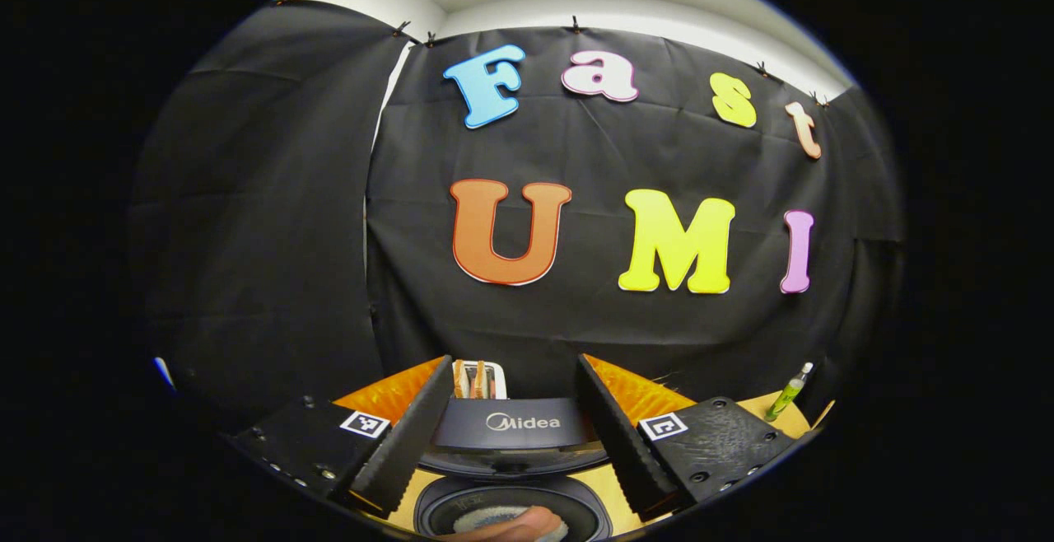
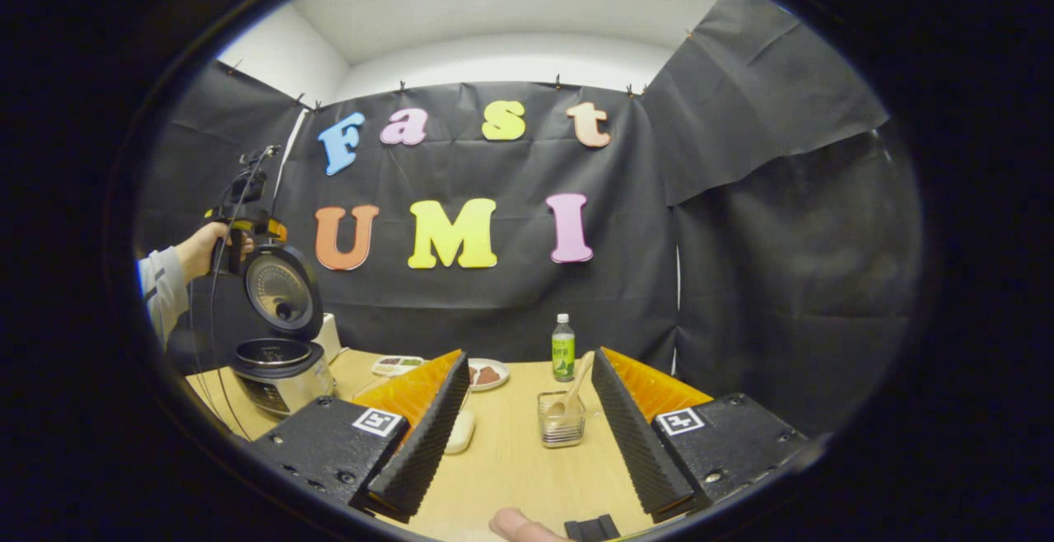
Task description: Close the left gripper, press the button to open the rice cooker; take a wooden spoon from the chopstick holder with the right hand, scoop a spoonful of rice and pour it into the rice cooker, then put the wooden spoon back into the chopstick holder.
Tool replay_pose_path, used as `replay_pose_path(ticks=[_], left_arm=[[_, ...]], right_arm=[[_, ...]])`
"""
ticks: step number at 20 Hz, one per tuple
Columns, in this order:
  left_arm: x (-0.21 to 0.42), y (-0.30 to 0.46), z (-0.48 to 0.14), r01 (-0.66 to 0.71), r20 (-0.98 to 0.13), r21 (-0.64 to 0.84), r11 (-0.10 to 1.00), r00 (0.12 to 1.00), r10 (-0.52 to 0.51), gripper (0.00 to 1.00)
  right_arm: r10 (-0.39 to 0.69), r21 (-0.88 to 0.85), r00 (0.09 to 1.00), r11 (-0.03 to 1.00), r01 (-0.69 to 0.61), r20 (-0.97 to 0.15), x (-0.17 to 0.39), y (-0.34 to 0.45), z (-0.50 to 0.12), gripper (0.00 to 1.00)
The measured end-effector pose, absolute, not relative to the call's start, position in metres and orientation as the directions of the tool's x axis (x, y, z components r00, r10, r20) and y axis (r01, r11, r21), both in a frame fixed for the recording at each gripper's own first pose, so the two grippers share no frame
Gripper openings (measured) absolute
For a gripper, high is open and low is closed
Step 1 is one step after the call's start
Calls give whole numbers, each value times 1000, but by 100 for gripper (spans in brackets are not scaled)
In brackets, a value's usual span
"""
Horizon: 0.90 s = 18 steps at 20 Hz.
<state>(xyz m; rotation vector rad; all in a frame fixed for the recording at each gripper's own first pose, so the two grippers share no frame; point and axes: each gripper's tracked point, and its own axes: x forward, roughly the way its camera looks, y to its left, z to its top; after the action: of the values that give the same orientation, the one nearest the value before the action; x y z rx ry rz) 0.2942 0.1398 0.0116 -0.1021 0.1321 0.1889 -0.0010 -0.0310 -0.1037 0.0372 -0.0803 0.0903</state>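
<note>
Here both ribbed grippers, left gripper (image 1: 504, 427) and right gripper (image 2: 527, 418), gape; round rice cooker (image 2: 280, 336) (lid up).

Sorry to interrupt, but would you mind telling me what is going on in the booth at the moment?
A person is doing a rice-cooker task with a hand-held gripper in each hand. The rice cooker already stands open at the table's left end, lid up, and the left gripper hovers over it with its jaws apart. The right gripper, jaws also apart, points at the chopstick holder in the middle of the table, where the wooden spoon leans untouched. A green bottle stands behind the holder.
</note>
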Motion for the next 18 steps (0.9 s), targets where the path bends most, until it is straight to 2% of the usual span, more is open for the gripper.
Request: replay_pose_path(ticks=[1, 2, 7, 11, 12, 14, 17, 18], left_arm=[[293, 141, 10, -206, -145, -64, 976, 970, 195, 96], [293, 139, 12, -204, -149, -66, 977, 970, 193, 97], [283, 134, 9, -211, -151, -62, 975, 968, 200, 97], [264, 128, 4, -196, -149, -54, 979, 971, 187, 97], [260, 127, 2, -192, -153, -56, 980, 971, 181, 100], [250, 122, -3, -178, -159, -56, 982, 973, 168, 97], [229, 111, -19, -168, -176, -64, 984, 972, 155, 100], [224, 107, -24, -161, -175, -57, 985, 973, 149, 96]], right_arm=[[92, 34, 993, 995, -95, 79, -1, -30, -106, 97], [96, 38, 993, 994, -99, 73, -4, -31, -108, 96], [117, 23, 989, 993, -120, 89, -17, -31, -109, 96], [150, 47, 987, 987, -152, 58, -33, -24, -119, 97], [164, 55, 985, 984, -168, 60, -38, -21, -118, 97], [175, 48, 982, 983, -179, 76, -47, -17, -111, 96], [175, 48, 981, 983, -179, 82, -55, -14, -110, 97], [175, 50, 981, 983, -179, 78, -57, -13, -111, 97]])
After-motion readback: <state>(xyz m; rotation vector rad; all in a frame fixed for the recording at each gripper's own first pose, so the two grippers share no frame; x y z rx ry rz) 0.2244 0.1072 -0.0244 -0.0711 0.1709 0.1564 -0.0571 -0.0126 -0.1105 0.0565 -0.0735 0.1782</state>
